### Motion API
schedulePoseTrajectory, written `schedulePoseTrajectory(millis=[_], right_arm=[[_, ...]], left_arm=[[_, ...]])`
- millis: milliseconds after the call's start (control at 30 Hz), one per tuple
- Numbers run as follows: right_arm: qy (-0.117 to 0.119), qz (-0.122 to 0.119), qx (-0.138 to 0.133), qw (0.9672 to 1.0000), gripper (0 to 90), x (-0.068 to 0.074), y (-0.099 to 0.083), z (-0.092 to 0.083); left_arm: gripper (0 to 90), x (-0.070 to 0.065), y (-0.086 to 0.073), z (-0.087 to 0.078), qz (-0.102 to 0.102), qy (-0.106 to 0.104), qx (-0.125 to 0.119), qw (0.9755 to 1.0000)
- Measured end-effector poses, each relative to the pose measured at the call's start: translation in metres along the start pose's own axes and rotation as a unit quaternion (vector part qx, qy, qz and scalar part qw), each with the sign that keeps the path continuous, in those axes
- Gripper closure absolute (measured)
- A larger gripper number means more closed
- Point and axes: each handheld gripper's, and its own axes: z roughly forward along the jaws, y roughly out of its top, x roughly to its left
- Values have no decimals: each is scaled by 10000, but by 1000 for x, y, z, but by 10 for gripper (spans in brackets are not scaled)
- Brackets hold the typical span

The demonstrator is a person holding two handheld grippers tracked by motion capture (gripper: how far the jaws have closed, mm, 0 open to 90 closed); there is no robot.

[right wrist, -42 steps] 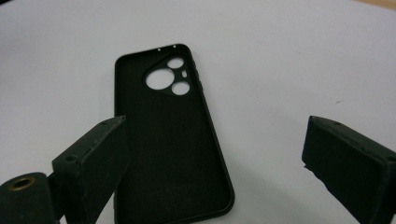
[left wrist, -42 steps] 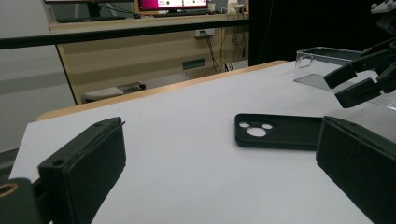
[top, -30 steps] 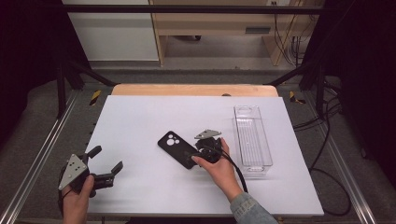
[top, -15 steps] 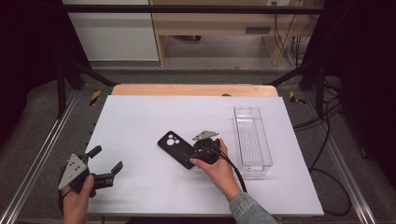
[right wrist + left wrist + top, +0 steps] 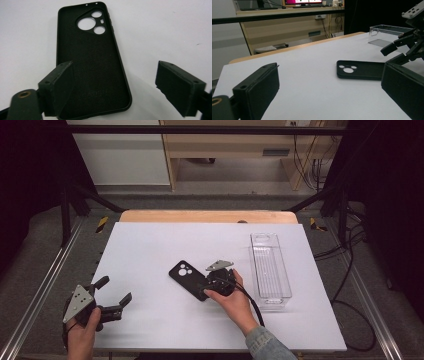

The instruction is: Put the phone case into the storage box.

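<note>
A black phone case (image 5: 187,276) lies open side up on the white table (image 5: 150,245), its camera holes at the far end. My right gripper (image 5: 207,287) is held low over its near end, and its jaws have just been closing. In the right gripper view, the left jaw hangs over the case (image 5: 92,62) and the right jaw stands over bare table. The case's right edge lies between them, and the right gripper (image 5: 116,75) is open with no pad pressing on it. My left gripper (image 5: 115,290) is held open near the front left corner, aimed toward the case (image 5: 359,71).
A clear, long plastic box (image 5: 270,270) stands to the right of the case, close to the right hand. A wooden strip (image 5: 207,216) runs along the table's far edge. Metal rails flank the table on both sides.
</note>
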Motion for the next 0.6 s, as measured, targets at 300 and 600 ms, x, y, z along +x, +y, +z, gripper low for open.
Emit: schedulePoseTrajectory(millis=[300,600], right_arm=[[224,-295,40,9993,543,7,-3,1],[431,-430,321,9976,824,9,-8,-1]], left_arm=[[18,0,0,0,4,1,-1,10000],[18,0,0,0,11,0,11,10000]])
